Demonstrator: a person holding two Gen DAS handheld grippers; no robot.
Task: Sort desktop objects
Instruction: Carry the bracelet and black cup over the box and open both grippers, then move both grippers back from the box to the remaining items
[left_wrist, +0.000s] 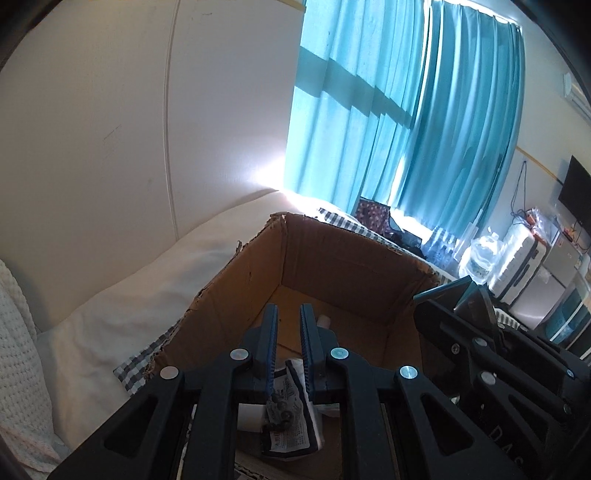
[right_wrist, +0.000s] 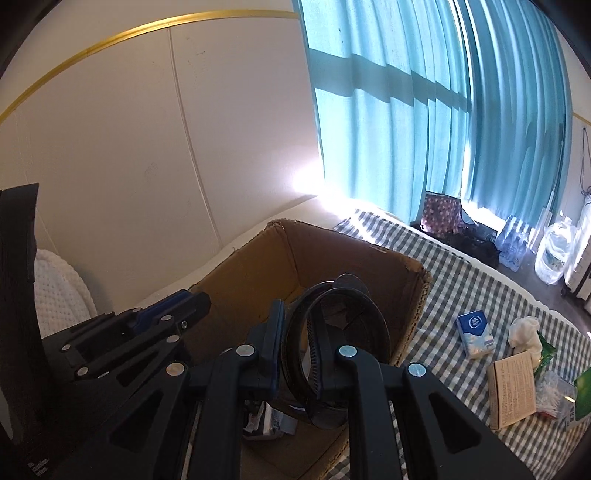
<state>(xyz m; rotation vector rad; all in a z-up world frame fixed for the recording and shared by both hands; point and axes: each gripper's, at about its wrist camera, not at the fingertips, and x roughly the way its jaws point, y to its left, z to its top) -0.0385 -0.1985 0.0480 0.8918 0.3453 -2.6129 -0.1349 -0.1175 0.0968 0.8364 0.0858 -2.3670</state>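
Over the cardboard box (right_wrist: 258, 266) on the checked bed (right_wrist: 461, 280), the right gripper (right_wrist: 297, 332) fingers clamp black headphones (right_wrist: 332, 317); the left gripper (left_wrist: 289, 325) fingers stand narrow, empty.

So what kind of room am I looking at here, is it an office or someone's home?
Most likely a bedroom at home, not an office: a bed under a checked cover, a white pillow against the wall, long teal curtains and a suitcase by the far wall.
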